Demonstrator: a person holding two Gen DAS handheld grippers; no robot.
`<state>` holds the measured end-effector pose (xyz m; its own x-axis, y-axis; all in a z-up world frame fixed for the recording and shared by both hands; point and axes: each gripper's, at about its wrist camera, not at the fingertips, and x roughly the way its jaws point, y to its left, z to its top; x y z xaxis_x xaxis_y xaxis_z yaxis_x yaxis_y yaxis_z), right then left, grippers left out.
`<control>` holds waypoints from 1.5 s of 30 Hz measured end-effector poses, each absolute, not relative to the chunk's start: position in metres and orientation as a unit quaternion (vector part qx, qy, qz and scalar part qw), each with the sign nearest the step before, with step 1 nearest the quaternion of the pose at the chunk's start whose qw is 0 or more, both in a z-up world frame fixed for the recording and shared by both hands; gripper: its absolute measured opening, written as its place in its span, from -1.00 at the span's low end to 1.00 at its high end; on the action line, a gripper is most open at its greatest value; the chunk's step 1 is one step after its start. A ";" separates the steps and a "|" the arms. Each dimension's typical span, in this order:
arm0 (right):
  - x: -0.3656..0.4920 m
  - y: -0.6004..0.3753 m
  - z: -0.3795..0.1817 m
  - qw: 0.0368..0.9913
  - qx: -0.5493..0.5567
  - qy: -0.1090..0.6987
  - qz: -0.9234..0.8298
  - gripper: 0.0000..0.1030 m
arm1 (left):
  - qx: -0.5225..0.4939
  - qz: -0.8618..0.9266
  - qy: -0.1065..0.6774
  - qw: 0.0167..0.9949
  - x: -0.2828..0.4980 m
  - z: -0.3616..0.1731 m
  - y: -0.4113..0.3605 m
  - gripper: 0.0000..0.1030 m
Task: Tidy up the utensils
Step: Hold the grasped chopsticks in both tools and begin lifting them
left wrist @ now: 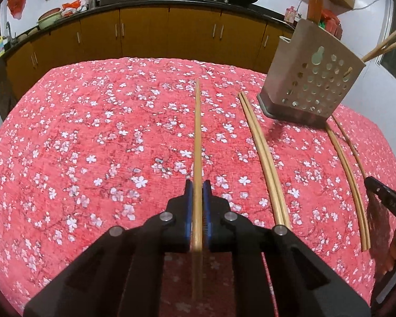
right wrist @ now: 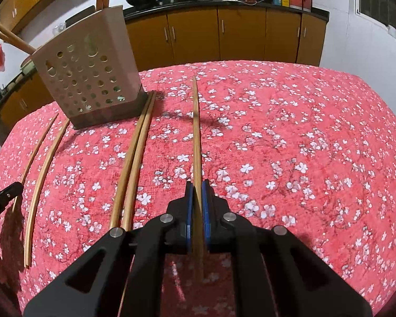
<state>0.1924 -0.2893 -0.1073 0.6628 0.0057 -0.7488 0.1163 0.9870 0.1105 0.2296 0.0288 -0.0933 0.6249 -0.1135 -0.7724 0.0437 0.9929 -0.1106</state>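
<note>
Pinching slim wooden chopsticks [left wrist: 197, 142], both grippers [left wrist: 197, 189] over floral cloth [left wrist: 92, 145].

Bare cloth [left wrist: 92, 145] left; holder [left wrist: 309, 79] right.

Utensil holder [left wrist: 311, 79] on tablecloth [left wrist: 92, 132], chopstick pairs [left wrist: 264, 158] lying beside it, counter [left wrist: 171, 0] behind.

Bamboo chopsticks [left wrist: 264, 158] beside perforated holder [left wrist: 311, 79]
</note>
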 end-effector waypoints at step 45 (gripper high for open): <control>0.180 -0.290 -0.107 0.908 0.081 0.410 -0.022 -0.83 | -0.020 -0.052 0.432 0.900 0.205 -0.093 0.025 -0.74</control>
